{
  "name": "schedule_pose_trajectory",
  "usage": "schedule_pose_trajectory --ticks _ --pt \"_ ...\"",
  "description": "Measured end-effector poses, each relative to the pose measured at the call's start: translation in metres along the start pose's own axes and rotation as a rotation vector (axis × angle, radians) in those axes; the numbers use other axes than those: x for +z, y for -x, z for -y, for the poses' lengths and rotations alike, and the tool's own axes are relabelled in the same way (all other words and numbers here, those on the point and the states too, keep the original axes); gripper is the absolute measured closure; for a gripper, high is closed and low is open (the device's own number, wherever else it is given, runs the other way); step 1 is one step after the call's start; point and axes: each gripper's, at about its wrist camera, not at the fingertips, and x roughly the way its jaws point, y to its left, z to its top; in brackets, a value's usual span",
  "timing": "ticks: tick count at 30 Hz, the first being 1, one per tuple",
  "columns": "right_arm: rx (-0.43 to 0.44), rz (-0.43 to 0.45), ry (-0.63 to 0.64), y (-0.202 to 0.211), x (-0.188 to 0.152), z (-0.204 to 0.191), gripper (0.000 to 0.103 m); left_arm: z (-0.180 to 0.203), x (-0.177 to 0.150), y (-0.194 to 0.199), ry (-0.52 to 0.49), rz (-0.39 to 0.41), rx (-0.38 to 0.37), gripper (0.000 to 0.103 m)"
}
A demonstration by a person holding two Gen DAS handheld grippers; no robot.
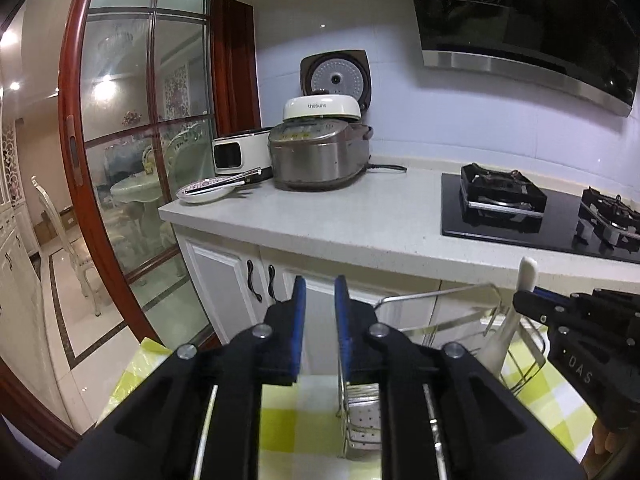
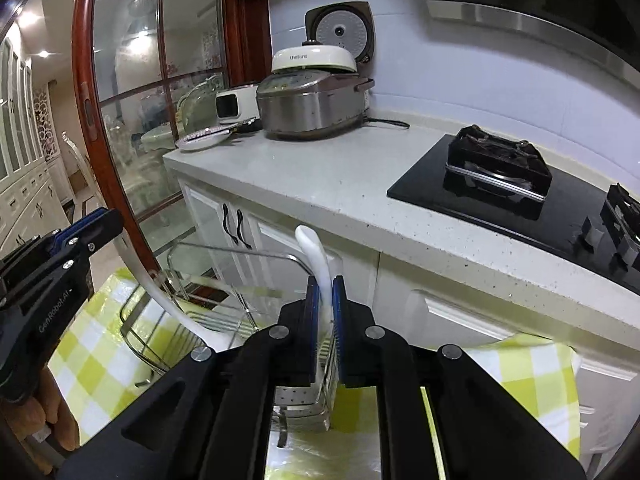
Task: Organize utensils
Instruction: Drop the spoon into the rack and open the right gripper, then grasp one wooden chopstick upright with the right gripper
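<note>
**Kitchen Background, Away from the Work**

At 12 o'clock on the white countertop [image 1: 360, 216]: steel rice cooker [image 1: 318, 156], lid raised. Just left: white appliance [image 1: 240, 152], patterned plate [image 1: 206, 192]. At 3 o'clock: black gas stove [image 1: 520, 208], range hood [image 1: 528, 28] above. At 9 o'clock: red-framed glass door [image 1: 140, 120]. Below: green-checked tablecloth [image 2: 104, 364].

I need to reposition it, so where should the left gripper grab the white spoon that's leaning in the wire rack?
Take the leaning white spoon by its upper handle, coming in from the left gripper's side with the jaws across the thin stem. That end curves up clear of the wire rack, while the lower end sits down among the wires.
</note>
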Motion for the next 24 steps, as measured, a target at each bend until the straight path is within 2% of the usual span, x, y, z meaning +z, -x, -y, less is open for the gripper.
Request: schedule_pose_trajectory --ticks 1,2,3,4,5,6,11,14,16,19,22,24 --pt "0.005 -0.001 -0.007 0.001 -0.001 0.002 0.092 -0.003 -0.001 0.002 0.008 0.0 -0.001 0.083" --pt "0.01 0.0 -0.016 0.003 -0.002 0.005 0.091 -0.005 -0.002 0.006 0.018 0.003 -0.001 0.07" --pt "0.009 0.006 -0.026 0.006 -0.004 0.008 0.081 -0.009 -0.002 0.011 0.03 0.013 -0.002 0.059" --pt "0.007 0.014 -0.033 0.011 -0.004 0.01 0.072 -0.012 -0.002 0.017 0.036 0.024 -0.001 0.058" --pt "-0.002 0.037 -0.04 0.019 -0.006 0.014 0.052 -0.014 -0.002 0.023 0.04 0.03 0.0 0.058" --pt "-0.002 0.037 -0.04 0.019 -0.006 0.014 0.04 -0.019 -0.002 0.032 0.053 0.036 -0.005 0.056" --pt "-0.055 0.133 -0.036 0.073 -0.025 0.028 0.029 -0.048 -0.021 0.09 0.133 0.091 -0.015 0.044" --pt "-0.086 0.151 -0.037 0.102 -0.055 0.036 0.024 -0.06 -0.051 0.121 0.167 0.08 -0.027 0.042" --pt "-0.098 0.126 -0.038 0.114 -0.086 0.038 0.023 -0.063 -0.077 0.136 0.182 0.036 -0.054 0.041" --pt "-0.109 0.047 -0.051 0.12 -0.126 0.038 0.023 -0.053 -0.125 0.15 0.168 -0.092 -0.138 0.041" --pt "-0.106 -0.048 -0.074 0.123 -0.171 0.038 0.023 -0.034 -0.16 0.15 0.136 -0.207 -0.191 0.041" --pt "-0.09 -0.1 -0.072 0.121 -0.189 0.035 0.023 -0.019 -0.178 0.143 0.086 -0.287 -0.196 0.043"
